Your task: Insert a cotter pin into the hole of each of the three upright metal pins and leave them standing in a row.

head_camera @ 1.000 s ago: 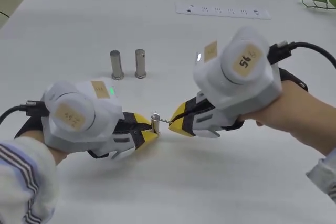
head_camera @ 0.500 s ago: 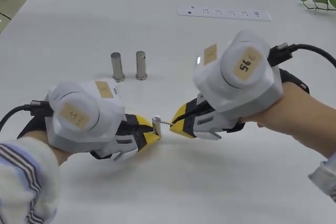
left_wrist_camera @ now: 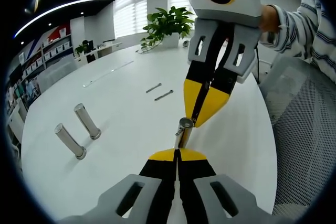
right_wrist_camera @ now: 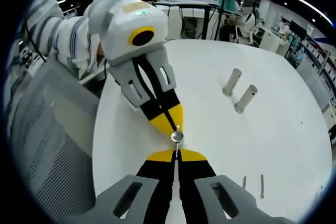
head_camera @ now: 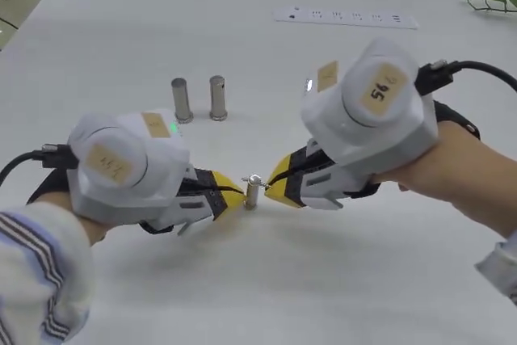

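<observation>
Left claw (head_camera: 233,197): jaws closed together on the lower part of the metal pin (head_camera: 253,191). The pin is held upright between the two claw tips, low over the table (head_camera: 323,280); base contact cannot be told. Behind the left claw, two further metal pins (head_camera: 180,100) stand upright side by side. Right claw (head_camera: 272,190): jaws closed, pinching a thin cotter pin (right_wrist_camera: 177,142) at the held pin's head. Two spare cotter pins (left_wrist_camera: 154,87) lie flat farther back.
</observation>
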Motion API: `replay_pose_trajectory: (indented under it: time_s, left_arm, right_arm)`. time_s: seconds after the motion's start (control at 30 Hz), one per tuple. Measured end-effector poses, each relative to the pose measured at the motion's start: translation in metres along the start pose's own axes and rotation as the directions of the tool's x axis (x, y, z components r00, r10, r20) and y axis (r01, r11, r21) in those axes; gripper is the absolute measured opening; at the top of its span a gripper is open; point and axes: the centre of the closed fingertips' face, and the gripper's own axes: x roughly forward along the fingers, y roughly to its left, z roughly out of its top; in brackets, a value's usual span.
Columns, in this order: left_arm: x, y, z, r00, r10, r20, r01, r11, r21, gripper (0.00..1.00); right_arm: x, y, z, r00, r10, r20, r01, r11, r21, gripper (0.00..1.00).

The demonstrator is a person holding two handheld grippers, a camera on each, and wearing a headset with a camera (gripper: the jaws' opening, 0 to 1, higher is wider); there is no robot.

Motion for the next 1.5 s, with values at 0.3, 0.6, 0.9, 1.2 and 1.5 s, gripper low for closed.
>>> replay_pose_trajectory:
  time_s: [0.3,0.6,0.9,1.2,1.5]
  left_arm:
    - [-0.001,-0.002,0.0,1.0,-0.007,-0.001,0.007,1.0,0.002,0.0]
    - [0.002,-0.003,-0.001,0.9999,-0.015,-0.003,0.015,1.0,0.008,0.07]
    - [0.01,-0.005,0.007,0.9993,-0.035,0.016,0.035,0.999,0.015,0.13]
    - [0.012,-0.006,0.005,0.999,-0.045,0.005,0.045,0.999,0.017,0.08]
    - [0.011,-0.006,0.003,0.999,-0.045,-0.003,0.045,0.999,0.009,0.08]
  right_arm:
    - [0.001,-0.001,0.003,0.9999,0.001,0.011,-0.001,1.0,0.007,0.03]
    - [0.001,-0.004,0.002,0.9999,-0.003,0.011,0.002,1.0,0.01,0.03]
    - [0.003,-0.003,0.004,0.9998,0.01,0.016,-0.01,1.0,-0.004,0.03]
    - [-0.004,0.0,-0.002,0.9996,0.023,0.018,-0.023,1.0,-0.021,0.09]
    - [-0.009,-0.002,-0.007,0.9992,0.007,0.04,-0.009,0.999,0.045,0.07]
